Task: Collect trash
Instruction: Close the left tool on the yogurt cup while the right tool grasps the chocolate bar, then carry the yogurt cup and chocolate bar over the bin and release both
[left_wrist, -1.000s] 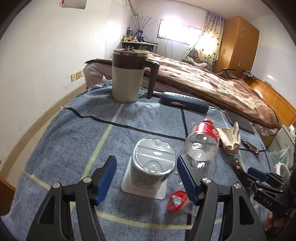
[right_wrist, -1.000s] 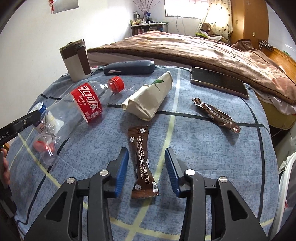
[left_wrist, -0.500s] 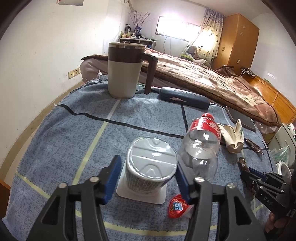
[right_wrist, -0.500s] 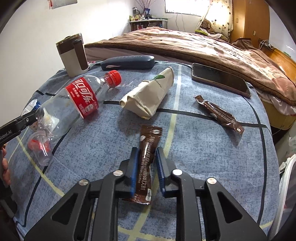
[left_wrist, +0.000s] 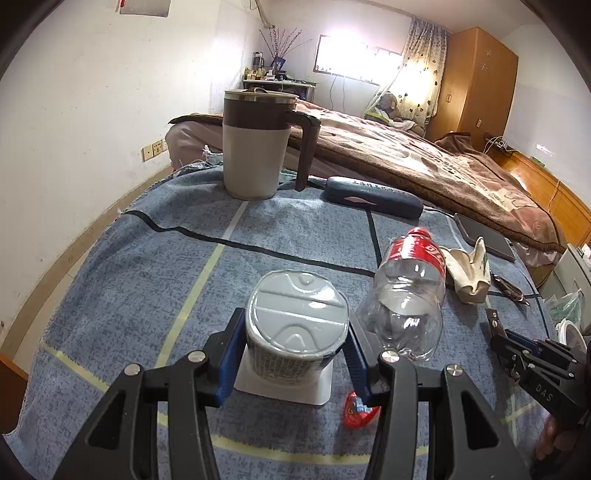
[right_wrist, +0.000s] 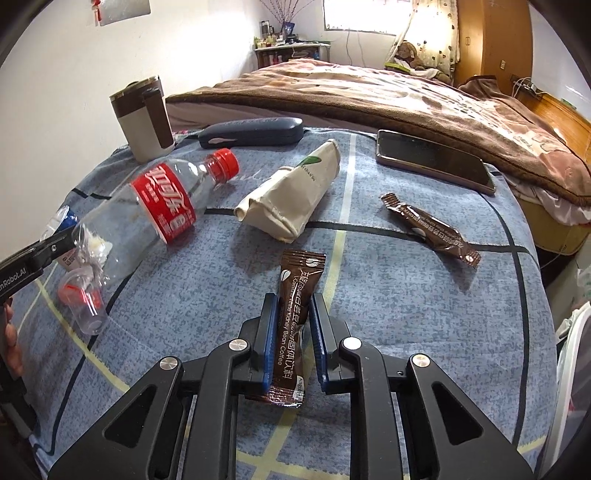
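Both jaws have narrowed: right gripper (right_wrist: 291, 338) clenched lengthwise astride the brown coffee sachet (right_wrist: 294, 325); left gripper (left_wrist: 293, 347) flanking the white foil-lidded cup (left_wrist: 295, 328), contact unclear.

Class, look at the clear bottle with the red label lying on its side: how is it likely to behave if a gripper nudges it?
The bottle looks empty, so probably light and easily shoved. Lying on its round side, it may roll across the blue cloth. Its walls look dented, so they would likely buckle under a squeeze.
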